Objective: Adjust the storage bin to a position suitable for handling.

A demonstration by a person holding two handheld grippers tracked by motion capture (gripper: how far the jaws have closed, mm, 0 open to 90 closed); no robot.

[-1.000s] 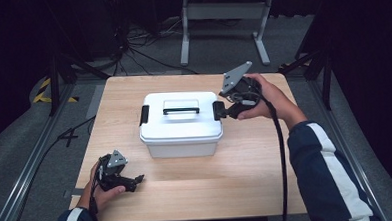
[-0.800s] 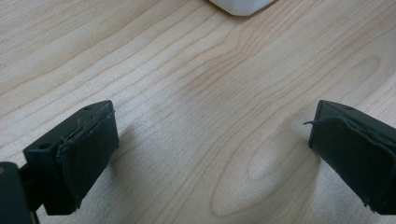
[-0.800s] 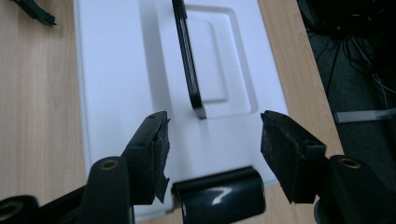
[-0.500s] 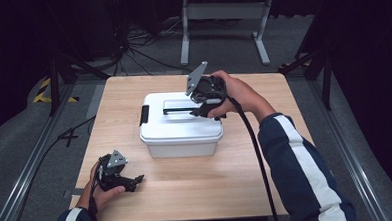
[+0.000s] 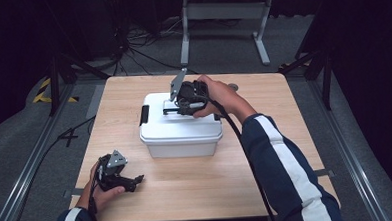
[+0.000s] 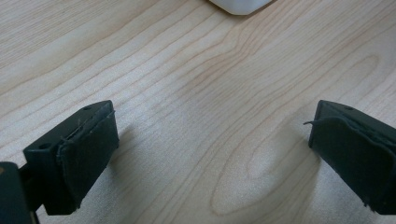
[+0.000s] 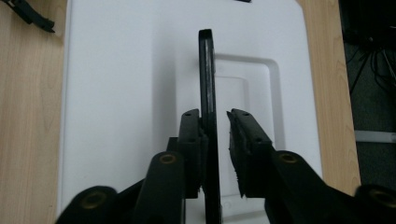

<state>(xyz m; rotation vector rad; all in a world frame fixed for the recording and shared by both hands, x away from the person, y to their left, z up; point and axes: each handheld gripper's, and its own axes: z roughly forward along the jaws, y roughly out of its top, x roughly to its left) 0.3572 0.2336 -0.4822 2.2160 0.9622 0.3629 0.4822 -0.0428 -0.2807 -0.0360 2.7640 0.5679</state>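
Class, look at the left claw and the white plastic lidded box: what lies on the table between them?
Nothing: in the left gripper view, bare light wooden table runs from the left claw to the white plastic lidded box.

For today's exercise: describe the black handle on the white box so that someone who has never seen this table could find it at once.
Start at the wooden table, then find the white lidded box near its middle. On the lid, in a shallow recess, stands the black handle, raised upright on edge between the jaws of the right tool. Unlike the black side latches, it sits on top.
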